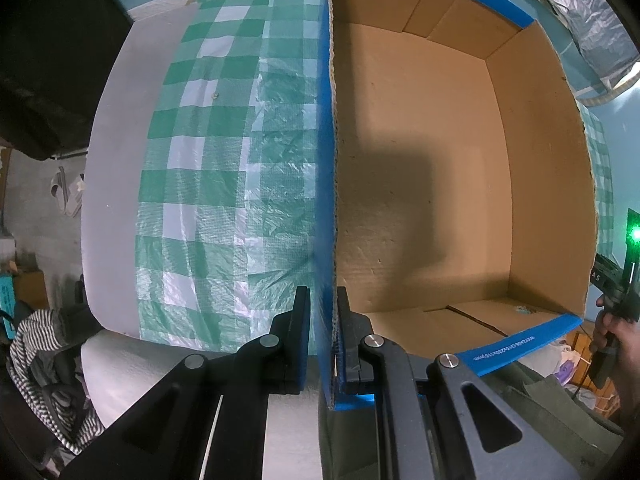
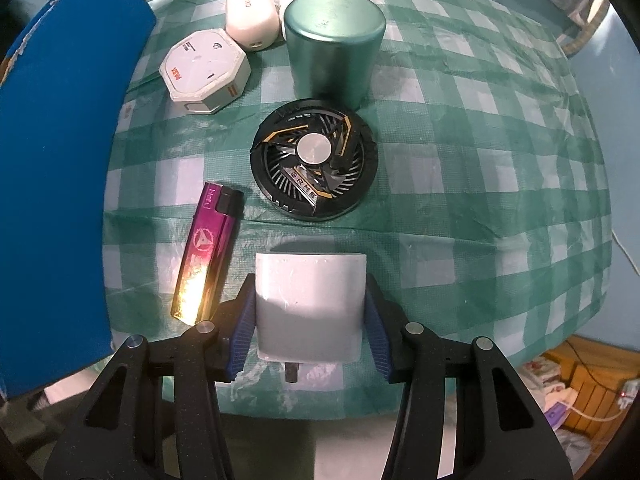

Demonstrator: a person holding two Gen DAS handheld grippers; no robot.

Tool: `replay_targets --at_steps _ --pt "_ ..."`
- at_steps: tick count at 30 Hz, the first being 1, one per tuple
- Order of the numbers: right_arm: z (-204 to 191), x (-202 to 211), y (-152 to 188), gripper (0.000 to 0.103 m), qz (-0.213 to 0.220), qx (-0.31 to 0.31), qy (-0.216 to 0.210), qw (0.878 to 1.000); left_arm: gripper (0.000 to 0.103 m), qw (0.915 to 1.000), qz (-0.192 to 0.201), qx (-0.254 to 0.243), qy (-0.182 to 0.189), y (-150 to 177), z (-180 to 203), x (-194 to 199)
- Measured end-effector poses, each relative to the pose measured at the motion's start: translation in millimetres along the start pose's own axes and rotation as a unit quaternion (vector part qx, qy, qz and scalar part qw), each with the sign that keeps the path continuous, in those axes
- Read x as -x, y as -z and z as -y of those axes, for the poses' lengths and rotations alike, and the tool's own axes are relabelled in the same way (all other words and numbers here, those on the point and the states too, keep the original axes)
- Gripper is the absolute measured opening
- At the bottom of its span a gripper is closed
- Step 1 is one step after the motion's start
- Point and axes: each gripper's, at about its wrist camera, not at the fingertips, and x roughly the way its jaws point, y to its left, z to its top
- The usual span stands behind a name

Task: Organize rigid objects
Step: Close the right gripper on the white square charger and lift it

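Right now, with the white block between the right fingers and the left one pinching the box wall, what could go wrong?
The right gripper brackets the white block low down; if the pads are not tight, it may tilt or slip when lifted.

The pink lighter lies just beside the left finger, so a sideways swing could knock it.

The left gripper pinches only the cardboard box wall, which could bend or tip.

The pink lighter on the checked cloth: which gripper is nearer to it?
Right. The right gripper grips a white block just beside the lighter; the left gripper clamps the box wall.
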Motion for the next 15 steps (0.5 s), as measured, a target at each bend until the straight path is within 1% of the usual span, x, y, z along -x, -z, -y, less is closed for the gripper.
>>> replay_targets --at_steps 8,12,15 --pt "5.2 30.6 -15.3 0.049 0.025 0.002 -0.011 1.0 0.011 1.0 0.0 -0.008 -0.004 0.8 4.6 -1.1" --pt "-0.4 40.3 -29.0 0.049 0.038 0.009 -0.014 0.999 0.011 0.9999 0.005 -0.009 -0.004 1.3 7.7 0.0" --pt "2.5 52.1 -41.2 0.049 0.044 0.014 -0.017 0.999 0.011 0.9999 0.007 -0.013 -0.005 2.6 9.8 -0.2"
